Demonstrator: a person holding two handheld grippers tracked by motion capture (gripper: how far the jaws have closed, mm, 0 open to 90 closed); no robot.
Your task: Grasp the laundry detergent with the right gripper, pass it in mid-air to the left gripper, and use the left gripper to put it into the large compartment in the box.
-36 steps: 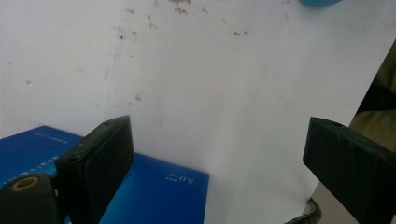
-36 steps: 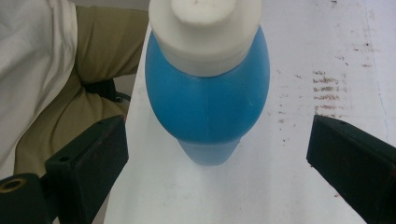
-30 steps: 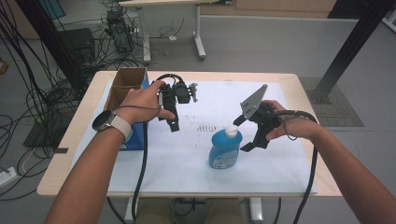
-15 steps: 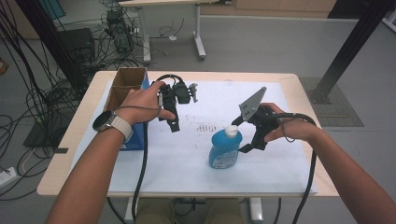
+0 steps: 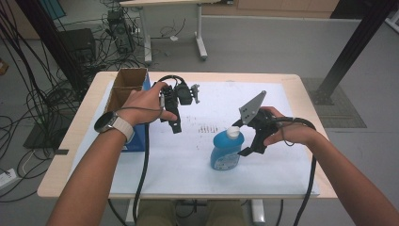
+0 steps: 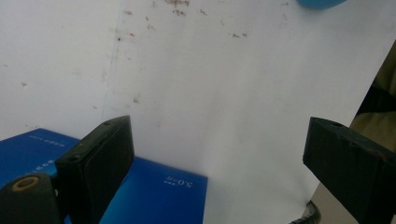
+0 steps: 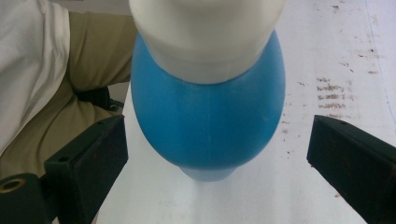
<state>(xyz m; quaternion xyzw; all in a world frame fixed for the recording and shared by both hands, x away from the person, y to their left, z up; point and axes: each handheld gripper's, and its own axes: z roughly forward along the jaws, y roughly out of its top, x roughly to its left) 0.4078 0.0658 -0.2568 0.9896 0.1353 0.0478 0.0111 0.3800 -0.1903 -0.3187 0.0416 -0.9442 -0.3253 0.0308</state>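
Bottle (image 5: 227, 149) of blue liquid with a white cap (image 5: 233, 132) stood upright near the middle of the white sheet (image 5: 188, 160) covering the bench (image 5: 70, 146), well clear of every edge, presumably set there so that either hand could reach it; right gripper (image 5: 241, 138) hovered beside and above it on the person's right, tilted downwards, jaws spread wide with one near the cap and one beside the body, apparently lined up to close round the bottle; seen through the right gripper view as blue belly (image 7: 208, 121) and white cap (image 7: 205, 37) centred between two black jaws standing well apart and touching neither side, so nothing yet held; judged a pre-grasp pose, wide enough to clear the swollen body before any squeeze; left gripper (image 5: 175, 123) held off to the far left of the sheet, near the blue box (image 5: 136, 139) and the open cardboard carton (image 5: 127, 84), jaws likewise wide and empty in the left gripper view, pointing down at bare stained sheet (image 6: 224, 93) with a corner of the blue box (image 6: 154, 196) below; probably parked there to stay out of the way; compared with half a second earlier, almost nothing altered: bottle in the same spot, left hand unmoved, right gripper in nearly the same place beside the cap, perhaps a touch closer, too slight to be sure.
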